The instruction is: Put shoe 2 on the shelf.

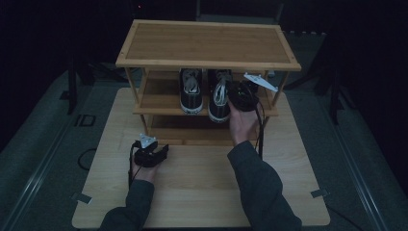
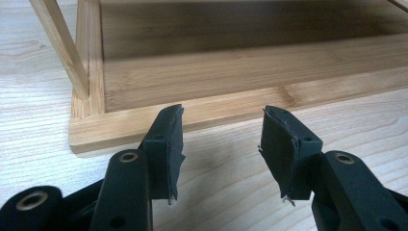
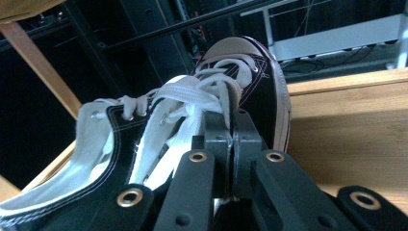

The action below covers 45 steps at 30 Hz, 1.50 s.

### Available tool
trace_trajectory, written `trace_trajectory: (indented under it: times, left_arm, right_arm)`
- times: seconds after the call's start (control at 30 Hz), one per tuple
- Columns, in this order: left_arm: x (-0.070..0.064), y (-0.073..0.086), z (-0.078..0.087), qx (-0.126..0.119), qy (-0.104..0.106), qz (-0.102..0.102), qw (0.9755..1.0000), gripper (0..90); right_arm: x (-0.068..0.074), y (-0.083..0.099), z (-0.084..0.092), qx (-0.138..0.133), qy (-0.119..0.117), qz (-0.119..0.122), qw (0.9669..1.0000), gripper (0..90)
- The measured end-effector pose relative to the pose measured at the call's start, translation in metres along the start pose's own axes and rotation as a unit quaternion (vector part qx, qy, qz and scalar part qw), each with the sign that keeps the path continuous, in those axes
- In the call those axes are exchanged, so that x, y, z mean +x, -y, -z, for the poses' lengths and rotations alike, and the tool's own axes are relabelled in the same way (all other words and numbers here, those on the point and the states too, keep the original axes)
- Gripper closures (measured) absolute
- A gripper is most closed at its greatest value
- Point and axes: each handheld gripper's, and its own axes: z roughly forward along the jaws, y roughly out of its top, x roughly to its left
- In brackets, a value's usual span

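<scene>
A three-tier bamboo shoe rack (image 1: 207, 43) stands at the back of the table. Two black sneakers with white laces sit on its middle shelf: the left sneaker (image 1: 191, 94) and the right sneaker (image 1: 219, 98), whose heel sticks out over the shelf's front edge. My right gripper (image 1: 239, 96) is at that sneaker's right side. In the right gripper view its jaws (image 3: 232, 120) are pressed together on the sneaker's (image 3: 260, 72) side wall, beside the laces. My left gripper (image 1: 153, 154) rests low on the table, open and empty (image 2: 222, 125), facing the rack's bottom shelf (image 2: 240, 72).
The light wooden table (image 1: 202, 192) has bare room in front of the rack. The rack's thin corner post (image 2: 60, 48) rises at the left of the left gripper view. Dark floor and black stands surround the table.
</scene>
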Motion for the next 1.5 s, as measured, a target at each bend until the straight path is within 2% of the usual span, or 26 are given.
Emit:
trace_trajectory:
  times: [0.17, 0.27, 0.43, 0.5, 0.57, 0.6, 0.83, 0.97, 1.1, 1.3, 1.5]
  left_arm:
    - [0.0, 0.0, 0.0, 0.0, 0.0, 0.0, 1.0, 50.7]
    - [0.0, 0.0, 0.0, -0.001, 0.0, 0.0, 1.0, 50.7]
    - [0.0, 0.0, 0.0, 0.0, 0.001, 0.001, 1.0, 50.7]
    - [0.001, 0.0, 0.0, -0.001, 0.001, 0.0, 1.0, 50.7]
    - [0.001, -0.001, 0.0, -0.002, 0.001, 0.001, 1.0, 50.7]
    - [0.002, -0.001, 0.0, -0.002, 0.0, 0.003, 1.0, 50.7]
    - [0.001, -0.001, 0.0, -0.001, 0.001, 0.003, 1.0, 50.7]
    - [0.001, -0.001, 0.0, -0.002, 0.001, 0.004, 1.0, 50.7]
    - [0.001, -0.001, -0.001, 0.0, 0.001, 0.002, 1.0, 50.7]
    - [0.001, -0.001, -0.001, 0.0, 0.001, 0.001, 1.0, 50.7]
    - [0.0, 0.0, 0.0, -0.001, 0.002, 0.002, 1.0, 50.7]
  right_arm:
    - [0.0, 0.0, -0.01, 0.002, 0.006, -0.014, 0.9999, 88.2]
    - [0.001, 0.001, -0.015, -0.001, 0.011, -0.008, 0.9999, 88.2]
    - [0.005, 0.0, -0.02, 0.006, 0.009, -0.04, 0.9991, 88.1]
    - [0.006, 0.001, -0.023, 0.003, 0.011, -0.035, 0.9993, 88.1]
    - [0.01, 0.002, -0.023, 0.006, 0.014, -0.044, 0.9989, 88.1]
    - [0.009, 0.002, -0.023, 0.001, 0.019, -0.036, 0.9992, 88.1]
    - [0.009, 0.001, -0.027, 0.007, 0.029, -0.03, 0.9991, 87.9]
    - [0.008, 0.001, -0.031, 0.006, 0.038, -0.036, 0.9986, 87.4]
    - [0.005, 0.001, -0.034, 0.005, 0.024, -0.028, 0.9993, 87.1]
    - [0.002, 0.0, -0.038, 0.008, 0.02, -0.036, 0.9991, 86.8]
    - [0.001, 0.0, -0.04, 0.009, 0.014, -0.028, 0.9995, 86.7]
